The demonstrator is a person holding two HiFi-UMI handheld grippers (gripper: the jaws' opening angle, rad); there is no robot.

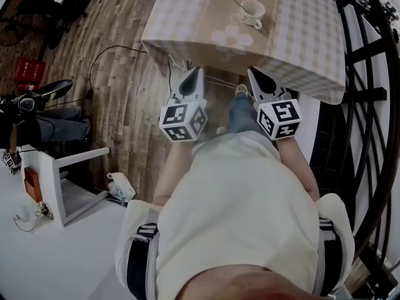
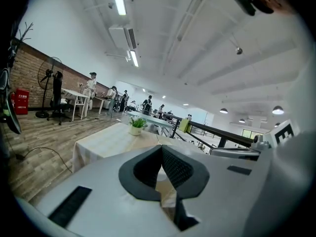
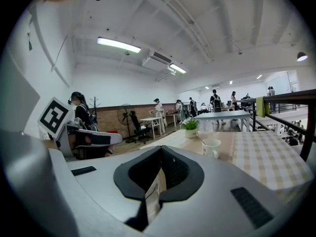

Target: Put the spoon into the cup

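A white cup (image 1: 253,12) stands on the table's checked cloth (image 1: 300,36), far from both grippers. A spoon (image 1: 240,6) rests in it, handle sticking up to the left. The cup (image 3: 211,148) and spoon (image 3: 200,138) also show in the right gripper view, ahead and to the right of the jaws. My left gripper (image 1: 199,70) and right gripper (image 1: 250,72) hang side by side before the table's near edge, close to the person's body. Both are shut with nothing between the jaws. The left gripper view shows the table (image 2: 106,142) but the cup is hidden.
A small potted plant (image 3: 190,127) stands at the table's far end. A black railing (image 1: 369,74) runs along the right. On the left wooden floor are a cable (image 1: 106,55), a white stool (image 1: 62,180) and a seated person (image 1: 37,127).
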